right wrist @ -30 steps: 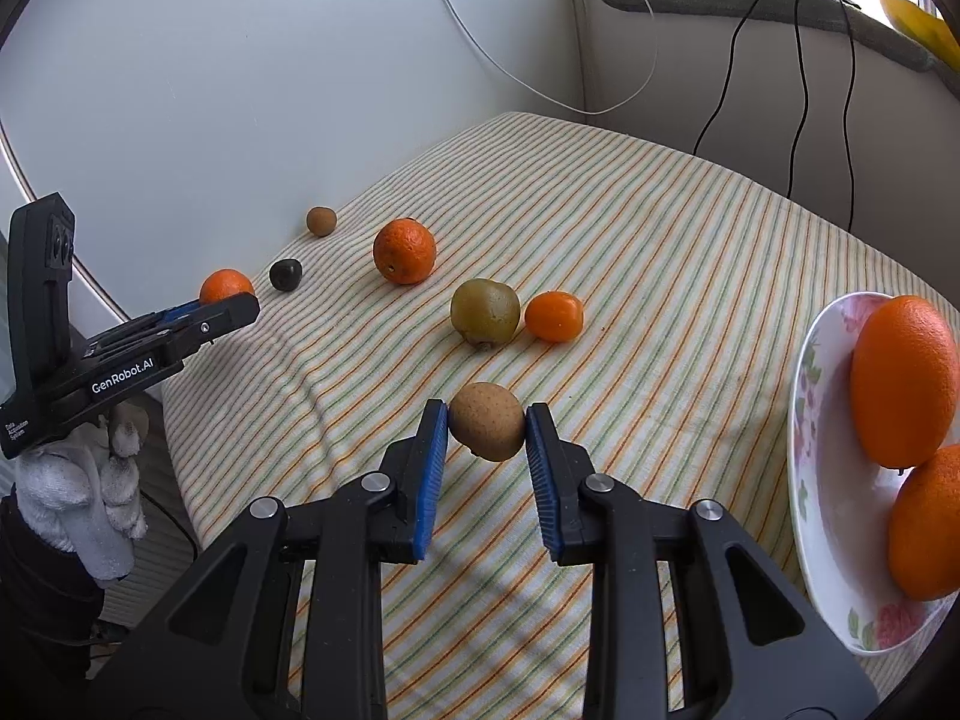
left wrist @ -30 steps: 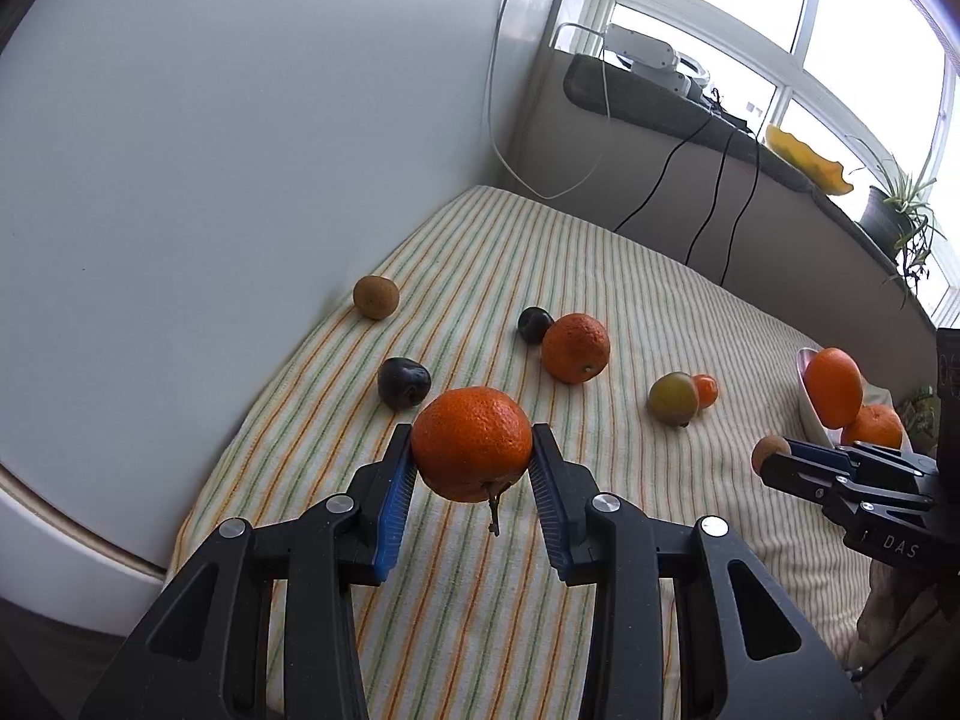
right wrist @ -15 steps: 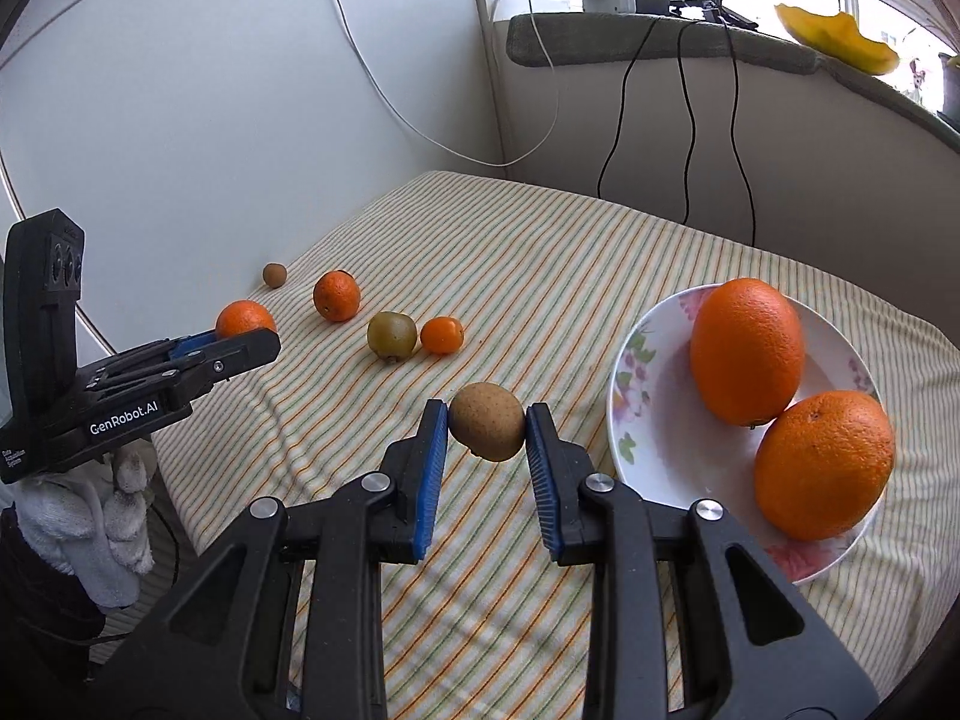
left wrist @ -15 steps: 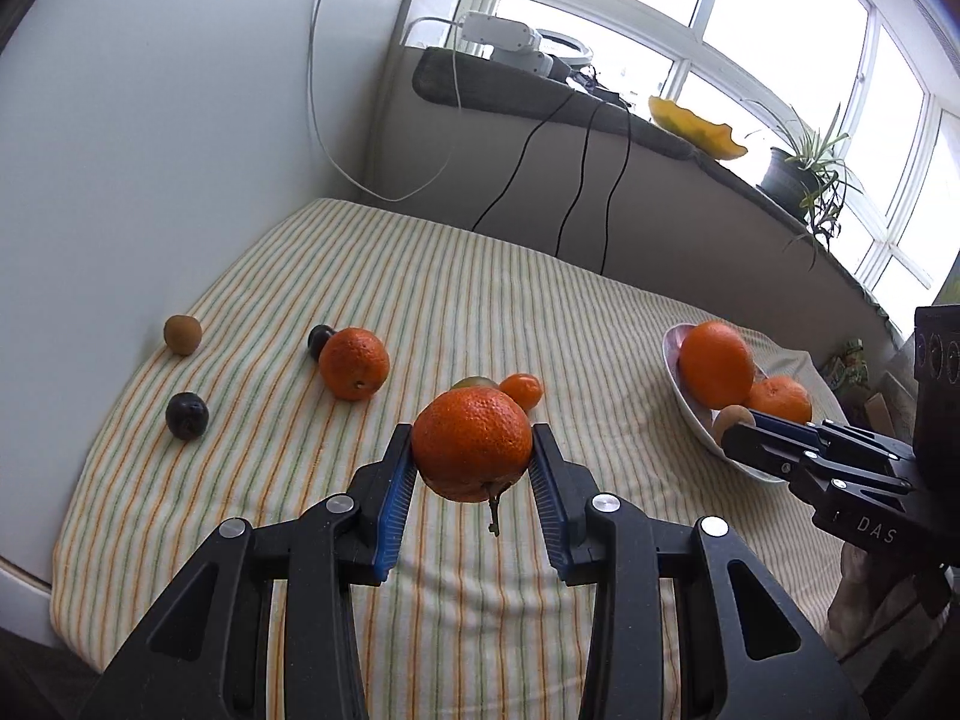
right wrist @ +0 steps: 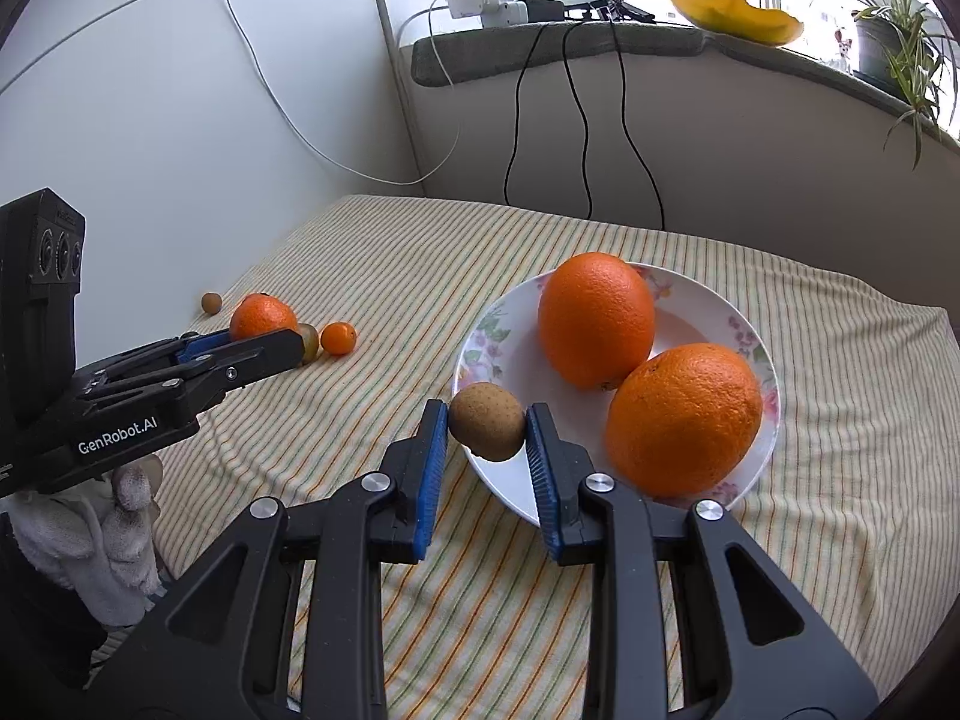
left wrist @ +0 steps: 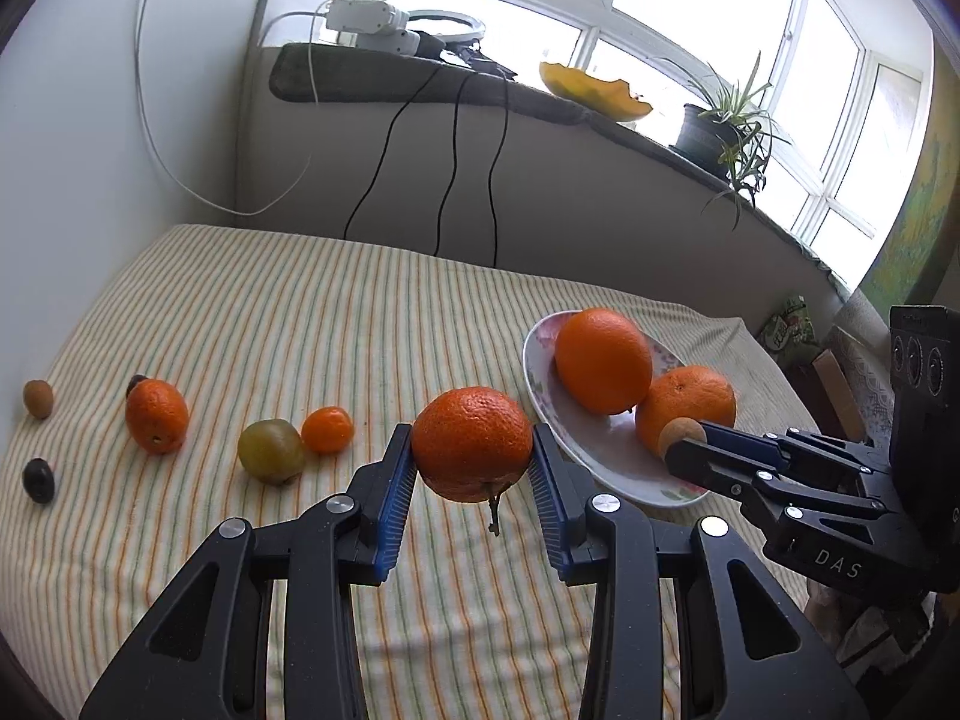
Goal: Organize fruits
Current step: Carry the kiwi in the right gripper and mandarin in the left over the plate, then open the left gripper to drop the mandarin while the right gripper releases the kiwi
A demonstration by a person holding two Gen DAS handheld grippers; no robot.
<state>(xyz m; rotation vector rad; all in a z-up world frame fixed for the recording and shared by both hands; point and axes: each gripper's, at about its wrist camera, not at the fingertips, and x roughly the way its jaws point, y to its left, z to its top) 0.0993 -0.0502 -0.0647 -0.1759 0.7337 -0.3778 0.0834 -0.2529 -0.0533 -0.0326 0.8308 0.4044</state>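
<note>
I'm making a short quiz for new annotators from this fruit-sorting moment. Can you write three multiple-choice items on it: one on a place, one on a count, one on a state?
1. Where is the brown kiwi held by the right hand-held gripper?
A. over the near rim of the plate
B. on the windowsill
C. beside the dark plum

2. How many oranges lie on the plate?
A. none
B. two
C. four

3. What state is the left hand-held gripper in?
A. open and empty
B. shut on a tangerine
C. shut on a green fruit

Answers: 1 A, the kiwi hangs between the blue pads at the plate's edge. 2 B, two big oranges sit there. 3 B, both pads press the tangerine's sides.
</note>
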